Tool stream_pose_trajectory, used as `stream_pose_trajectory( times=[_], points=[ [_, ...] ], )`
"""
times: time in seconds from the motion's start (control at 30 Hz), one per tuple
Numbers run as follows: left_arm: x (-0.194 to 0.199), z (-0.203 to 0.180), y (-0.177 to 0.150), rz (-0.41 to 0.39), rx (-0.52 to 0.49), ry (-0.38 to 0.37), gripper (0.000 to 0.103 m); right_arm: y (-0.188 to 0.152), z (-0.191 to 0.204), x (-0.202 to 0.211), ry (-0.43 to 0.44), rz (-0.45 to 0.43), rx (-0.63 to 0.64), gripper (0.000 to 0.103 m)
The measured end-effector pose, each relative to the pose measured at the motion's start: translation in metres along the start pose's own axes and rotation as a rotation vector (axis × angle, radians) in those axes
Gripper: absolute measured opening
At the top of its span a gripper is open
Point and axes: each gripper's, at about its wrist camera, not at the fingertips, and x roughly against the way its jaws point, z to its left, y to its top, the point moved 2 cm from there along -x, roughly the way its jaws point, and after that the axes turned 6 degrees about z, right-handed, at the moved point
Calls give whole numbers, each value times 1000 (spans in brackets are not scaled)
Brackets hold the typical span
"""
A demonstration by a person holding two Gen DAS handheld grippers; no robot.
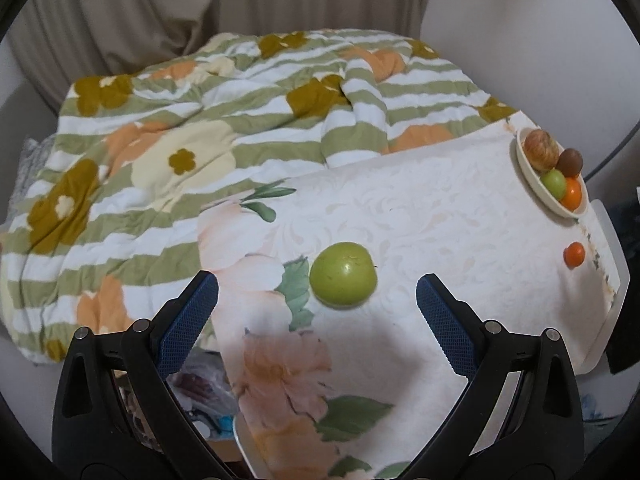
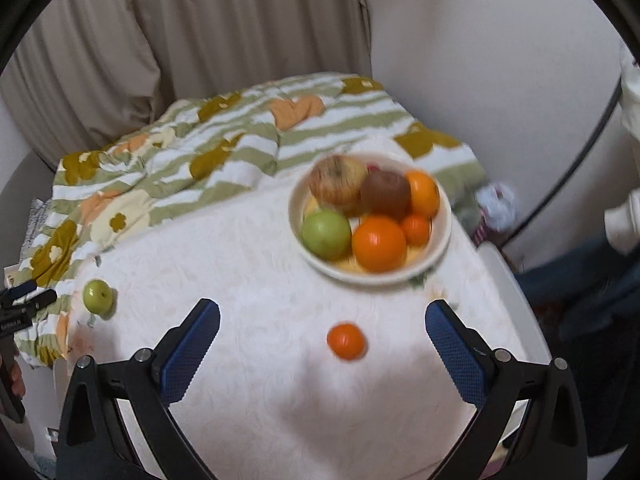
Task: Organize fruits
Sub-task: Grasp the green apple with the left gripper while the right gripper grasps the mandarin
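A loose green apple (image 1: pixel 343 274) lies on the white floral tablecloth (image 1: pixel 440 220), just ahead of my open, empty left gripper (image 1: pixel 318 294). It also shows at the left in the right wrist view (image 2: pixel 97 295). A small loose orange (image 2: pixel 346 340) lies between and slightly ahead of the fingers of my open, empty right gripper (image 2: pixel 323 320); it also shows in the left wrist view (image 1: pixel 574 254). A cream bowl (image 2: pixel 442 236) behind it holds a red-yellow apple (image 2: pixel 337 185), a brown fruit (image 2: pixel 385 194), a green apple (image 2: pixel 326 234) and oranges (image 2: pixel 378 243). The bowl also shows at the far right (image 1: pixel 532 184).
A green-striped flowered quilt (image 1: pixel 180 140) lies bunched beyond the table, with curtains (image 2: pixel 180 40) behind it. The table's right edge (image 2: pixel 516 288) drops off near the bowl. The left gripper's tip (image 2: pixel 24 300) shows at the left. Clutter (image 1: pixel 200 392) lies below the table's left edge.
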Motion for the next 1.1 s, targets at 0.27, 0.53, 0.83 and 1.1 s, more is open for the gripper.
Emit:
stream_pose_trajectory(
  times=[0.27,0.53,0.83,1.1],
  points=[
    [-52,0,6,79,6,-74,103,-26,-1,-28,-11,25,-56,102],
    [-81,-4,6,122,12,-124,93,-41,3,-56,-14,81,-74,102],
    [-97,-13,4,162,27,-131,64,-40,-1,-73,-7,105,-70,102],
    [-92,-21,-1,167,10,-119,64,-35,-3,-87,-28,124,-59,87]
  ],
)
